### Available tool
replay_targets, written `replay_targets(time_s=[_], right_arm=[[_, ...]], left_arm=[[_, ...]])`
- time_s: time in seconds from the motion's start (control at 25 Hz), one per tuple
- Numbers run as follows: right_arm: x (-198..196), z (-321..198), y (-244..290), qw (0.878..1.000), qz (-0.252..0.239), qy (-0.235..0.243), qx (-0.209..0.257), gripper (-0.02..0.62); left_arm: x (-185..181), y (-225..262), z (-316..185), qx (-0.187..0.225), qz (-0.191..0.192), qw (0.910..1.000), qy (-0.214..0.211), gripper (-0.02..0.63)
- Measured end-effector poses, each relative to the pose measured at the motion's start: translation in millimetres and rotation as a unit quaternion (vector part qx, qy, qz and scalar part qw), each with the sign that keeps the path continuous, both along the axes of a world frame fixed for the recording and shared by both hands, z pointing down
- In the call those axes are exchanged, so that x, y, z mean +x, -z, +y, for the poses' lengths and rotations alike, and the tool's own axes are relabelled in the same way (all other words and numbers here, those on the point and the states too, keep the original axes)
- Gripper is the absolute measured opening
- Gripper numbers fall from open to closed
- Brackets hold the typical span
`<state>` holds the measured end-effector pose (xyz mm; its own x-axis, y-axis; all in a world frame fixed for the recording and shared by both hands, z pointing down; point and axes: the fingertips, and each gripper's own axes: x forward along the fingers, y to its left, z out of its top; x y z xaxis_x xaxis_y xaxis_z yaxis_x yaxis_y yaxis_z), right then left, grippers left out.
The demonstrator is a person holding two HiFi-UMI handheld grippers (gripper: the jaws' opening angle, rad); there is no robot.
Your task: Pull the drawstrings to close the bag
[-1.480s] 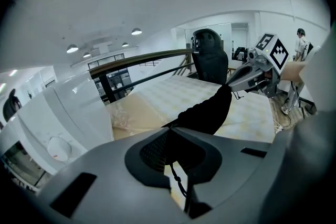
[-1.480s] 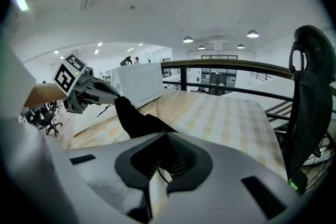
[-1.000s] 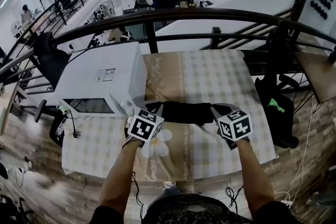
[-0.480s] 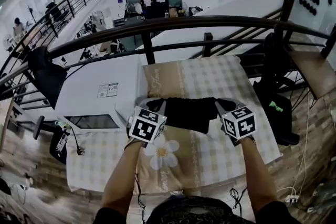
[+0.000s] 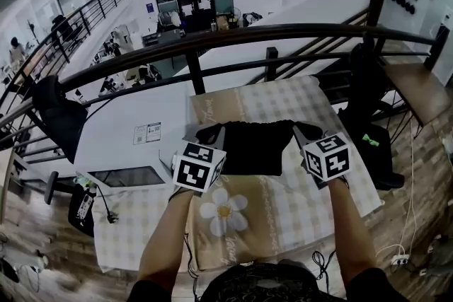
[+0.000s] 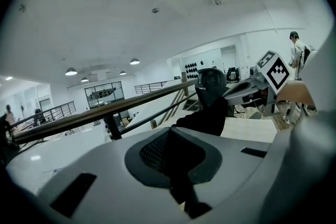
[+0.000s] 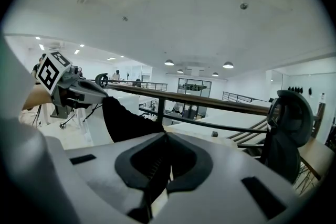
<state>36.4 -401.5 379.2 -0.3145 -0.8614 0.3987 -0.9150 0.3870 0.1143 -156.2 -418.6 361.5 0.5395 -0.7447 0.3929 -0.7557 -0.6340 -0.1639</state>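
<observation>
A black cloth bag (image 5: 251,146) hangs stretched between my two grippers, above the checked tablecloth (image 5: 297,201). My left gripper (image 5: 213,133) is shut on the bag's top left corner, and my right gripper (image 5: 300,131) is shut on its top right corner. In the left gripper view, dark fabric is pinched between the closed jaws of the left gripper (image 6: 171,159), and the bag (image 6: 208,117) runs across to the right gripper (image 6: 242,91). The right gripper view shows the same for the right gripper (image 7: 161,161), with the bag (image 7: 124,119) leading to the left gripper (image 7: 84,89). I cannot tell the drawstrings from the fabric.
A white box-shaped machine (image 5: 131,141) lies on the table's left half. A dark railing (image 5: 269,33) runs just past the table's far edge. A black chair and a bag (image 5: 368,124) stand to the right of the table. A daisy print (image 5: 224,211) marks the cloth near me.
Both grippers have risen together with the bag held between them. The bag has come up off the cloth and now hangs deeper and more spread.
</observation>
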Motion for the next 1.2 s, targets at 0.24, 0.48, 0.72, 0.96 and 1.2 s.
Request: replay_targets(time_s=[0.24, 0.48, 0.72, 0.96, 1.2], right_arm=[[4, -8, 18, 1.000, 0.005, -0.004, 0.017, 0.026], [6, -18, 40, 0.999, 0.009, 0.012, 0.040, 0.026], [9, -30, 63, 0.997, 0.007, 0.043, 0.069, 0.026], [13, -43, 83, 0.993, -0.010, 0.068, 0.091, 0.026], [18, -47, 109, 0.988, -0.033, 0.080, 0.127, 0.026]], left_arm=[[5, 23, -7, 0.025, 0.015, 0.9995, 0.008, 0.028], [6, 37, -13, 0.039, 0.017, 0.9985, 0.033, 0.028], [6, 58, -20, 0.070, 0.013, 0.9947, 0.074, 0.028], [8, 73, -23, 0.088, 0.011, 0.9903, 0.107, 0.028], [11, 97, -23, 0.120, 0.010, 0.9839, 0.132, 0.028]])
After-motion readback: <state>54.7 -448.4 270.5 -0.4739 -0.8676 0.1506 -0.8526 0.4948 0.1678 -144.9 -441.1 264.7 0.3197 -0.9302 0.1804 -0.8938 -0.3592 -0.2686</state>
